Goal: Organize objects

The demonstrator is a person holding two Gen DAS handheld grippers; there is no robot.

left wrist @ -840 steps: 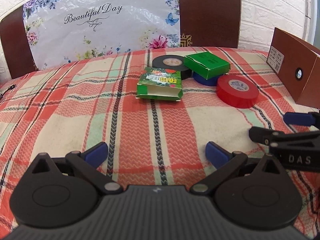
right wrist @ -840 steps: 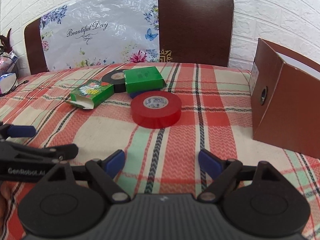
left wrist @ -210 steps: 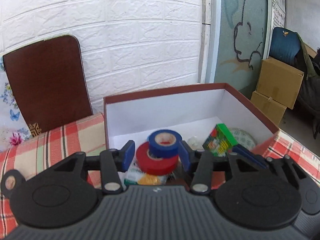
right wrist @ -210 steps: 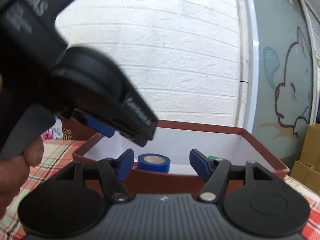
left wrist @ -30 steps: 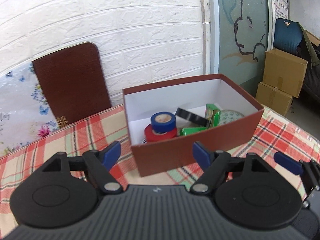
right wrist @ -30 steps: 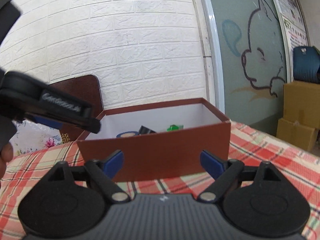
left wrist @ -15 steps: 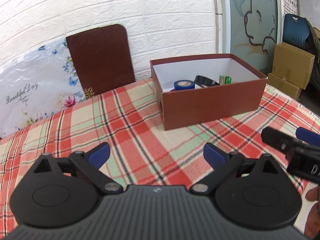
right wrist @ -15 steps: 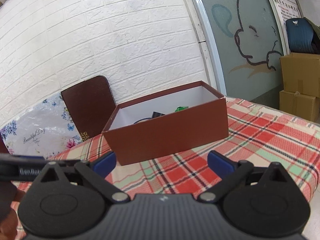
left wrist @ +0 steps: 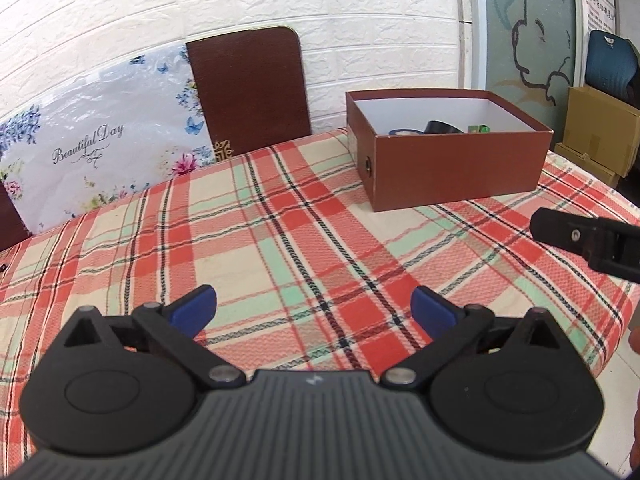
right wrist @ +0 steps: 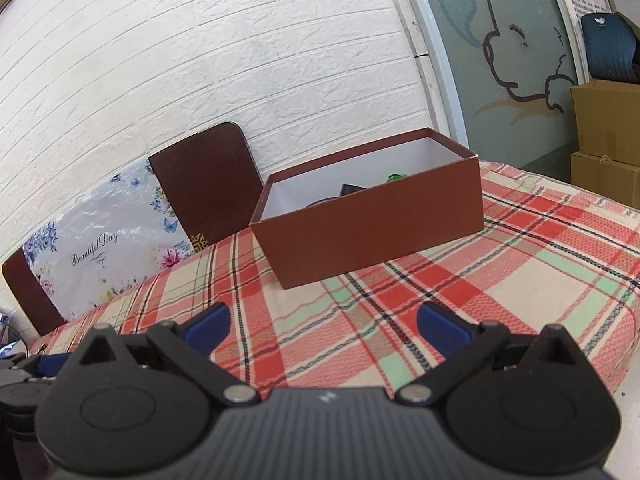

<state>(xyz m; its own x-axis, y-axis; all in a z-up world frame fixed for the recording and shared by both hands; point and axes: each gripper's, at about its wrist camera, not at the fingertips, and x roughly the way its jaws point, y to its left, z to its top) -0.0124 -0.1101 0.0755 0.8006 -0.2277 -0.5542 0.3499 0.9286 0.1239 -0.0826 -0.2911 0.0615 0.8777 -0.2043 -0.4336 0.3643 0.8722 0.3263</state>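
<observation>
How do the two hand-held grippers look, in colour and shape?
The left hand-held gripper and the right hand-held gripper look alike: a black ribbed body, two round black discs, angled black link arms with silver pivot pins, and blue pads at the fingertips.

tapes and packs now in box, both claws empty.

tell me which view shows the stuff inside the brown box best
The left wrist view. It looks down over the brown box rim, so the blue tape roll, black tape roll and green carton all peek out. In the right wrist view the near wall hides most of them; only black and green slivers show.
</observation>
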